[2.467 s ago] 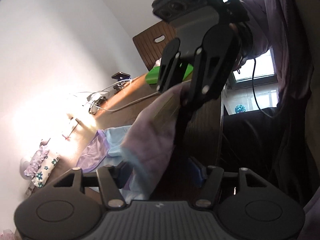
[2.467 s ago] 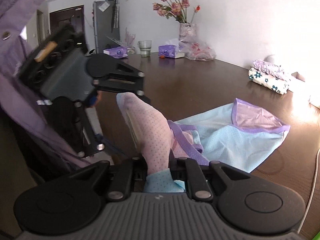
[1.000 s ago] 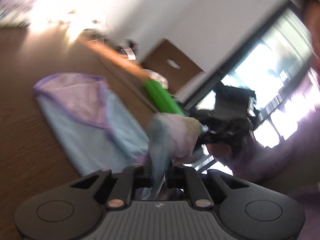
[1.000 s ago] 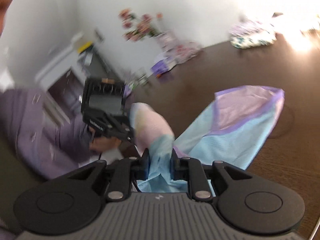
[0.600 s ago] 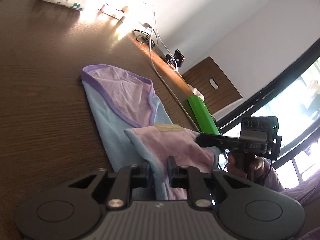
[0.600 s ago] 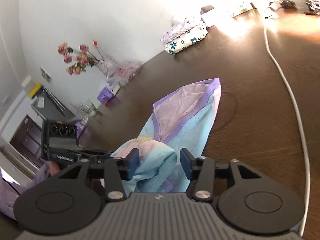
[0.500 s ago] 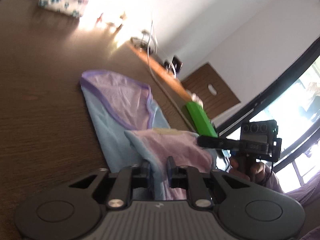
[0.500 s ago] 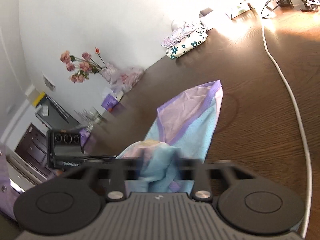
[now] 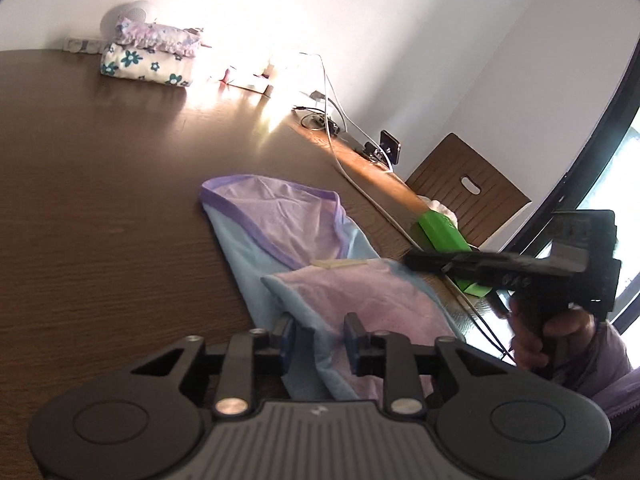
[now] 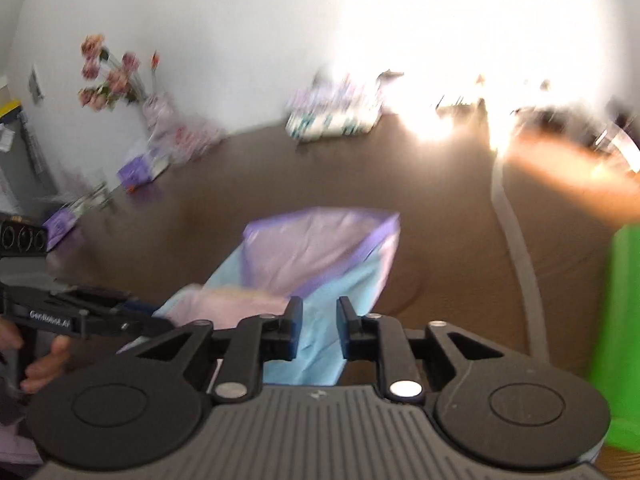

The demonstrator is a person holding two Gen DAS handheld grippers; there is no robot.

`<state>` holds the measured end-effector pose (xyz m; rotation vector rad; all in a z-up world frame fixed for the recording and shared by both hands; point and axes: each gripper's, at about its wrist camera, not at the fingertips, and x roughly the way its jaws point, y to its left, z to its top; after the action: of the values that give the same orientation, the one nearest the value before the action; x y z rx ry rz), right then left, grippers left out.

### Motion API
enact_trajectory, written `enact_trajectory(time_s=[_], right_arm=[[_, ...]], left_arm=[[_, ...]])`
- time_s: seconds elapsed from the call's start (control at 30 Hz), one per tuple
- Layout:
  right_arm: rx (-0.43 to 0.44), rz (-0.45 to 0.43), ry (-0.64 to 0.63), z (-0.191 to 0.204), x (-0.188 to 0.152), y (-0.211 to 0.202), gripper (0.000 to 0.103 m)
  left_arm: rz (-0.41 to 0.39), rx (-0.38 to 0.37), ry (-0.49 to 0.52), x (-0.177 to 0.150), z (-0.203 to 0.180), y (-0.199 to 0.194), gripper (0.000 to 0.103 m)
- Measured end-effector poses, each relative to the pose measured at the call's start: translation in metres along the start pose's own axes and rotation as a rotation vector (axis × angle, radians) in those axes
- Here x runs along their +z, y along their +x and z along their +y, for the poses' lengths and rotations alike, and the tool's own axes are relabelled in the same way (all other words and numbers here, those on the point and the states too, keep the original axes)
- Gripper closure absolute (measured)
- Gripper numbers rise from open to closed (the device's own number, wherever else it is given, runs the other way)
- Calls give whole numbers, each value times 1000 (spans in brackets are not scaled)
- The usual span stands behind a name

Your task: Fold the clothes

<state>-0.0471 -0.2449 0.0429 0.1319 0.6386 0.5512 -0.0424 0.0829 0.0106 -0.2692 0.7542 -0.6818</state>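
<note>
The right wrist view was smeared pretty badly, so the far end of the worktop (image 10: 440, 200) was mostly glare and mush there. You could only half make out the pink flowers (image 10: 108, 76) in a vase and a folded floral bundle (image 10: 332, 120). The green box (image 10: 616, 320) ran off the right edge, and a white cable (image 10: 520, 264) curved past it.

The left wrist view was much sharper. The garment (image 9: 288, 248) lay flat on the dark wood-grain worktop (image 9: 100, 200). It was a thin light-blue mesh piece with lilac panels and a darker purple binding along the curved edge. The near end was folded over onto the rest, lilac side up, with a pale strip at the fold.

Your left tongs (image 9: 319, 338) had just been opening. The blue-padded fingers (image 9: 286, 340) stood apart with the folded edge between them, loose, not pinched. Your right tongs (image 10: 316, 326) had also been opening, fingers apart over the blue corner of the cloth, nothing clamped. In the left view your right tongs (image 9: 412, 261) showed side-on, tips hovering by the folded flap's far corner, with your hand (image 9: 548, 332) on the grip. I couldn't tell if those tips touched the fabric.

A wooden chair back (image 9: 468, 196) with a slot handle sat behind the green box (image 9: 444, 236).
</note>
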Motion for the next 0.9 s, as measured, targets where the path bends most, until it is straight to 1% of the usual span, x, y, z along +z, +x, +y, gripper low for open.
enact_trajectory(time_s=[0.03, 0.1, 0.13, 0.17, 0.2, 0.23, 0.27, 0.33, 0.4, 0.43, 0.47, 0.5, 0.53, 0.57, 0.67, 0.7, 0.8, 0.87, 0.9], right_arm=[[29, -7, 8, 1, 1, -6, 76], [87, -19, 22, 3, 4, -18, 76], [108, -12, 20, 7, 2, -19, 76], [101, 1, 12, 12, -1, -16, 75], [95, 13, 6, 16, -4, -12, 73], [88, 27, 15, 16, -6, -7, 67], [83, 40, 28, 15, -9, -2, 66], [88, 55, 82, 9, -12, 5, 66], [101, 68, 132, 4, -15, 12, 67], [107, 75, 157, 1, -17, 15, 72], [116, 82, 183, -2, -19, 18, 87], [127, 86, 212, -5, -22, 18, 95], [122, 82, 225, -5, -24, 16, 99], [114, 77, 231, -5, -26, 13, 99], [69, 41, 163, 7, -25, -2, 99], [63, 47, 164, 8, -26, 0, 99], [47, 65, 167, 9, -30, 6, 98], [44, 72, 183, 8, -32, 8, 97], [45, 72, 195, 7, -32, 8, 96]], left_arm=[[-17, 16, 0, 2, 1, -5, 75], [-116, 25, -34, 11, 3, -19, 74], [-141, 15, -44, 14, 3, -22, 73], [-138, 8, -34, 16, 0, -21, 72], [-126, 18, -12, 16, -5, -16, 72], [-114, 36, 13, 16, -9, -11, 72], [-103, 55, 37, 15, -14, -5, 72], [-93, 58, 86, 14, -24, 4, 70], [-92, 55, 145, 14, -35, 13, 62], [-84, 54, 169, 13, -40, 17, 60], [-74, 54, 191, 12, -45, 21, 57], [-56, 62, 203, 11, -48, 27, 57], [-41, 75, 208, 9, -48, 31, 57], [-26, 84, 214, 7, -48, 34, 57], [-1, 95, 216, 3, -47, 40, 57], [8, 97, 211, 1, -46, 42, 57], [4, 142, 204, 0, -46, 43, 57], [-14, 165, 200, 4, -51, 35, 57], [-28, 151, 210, 5, -57, 29, 57]])
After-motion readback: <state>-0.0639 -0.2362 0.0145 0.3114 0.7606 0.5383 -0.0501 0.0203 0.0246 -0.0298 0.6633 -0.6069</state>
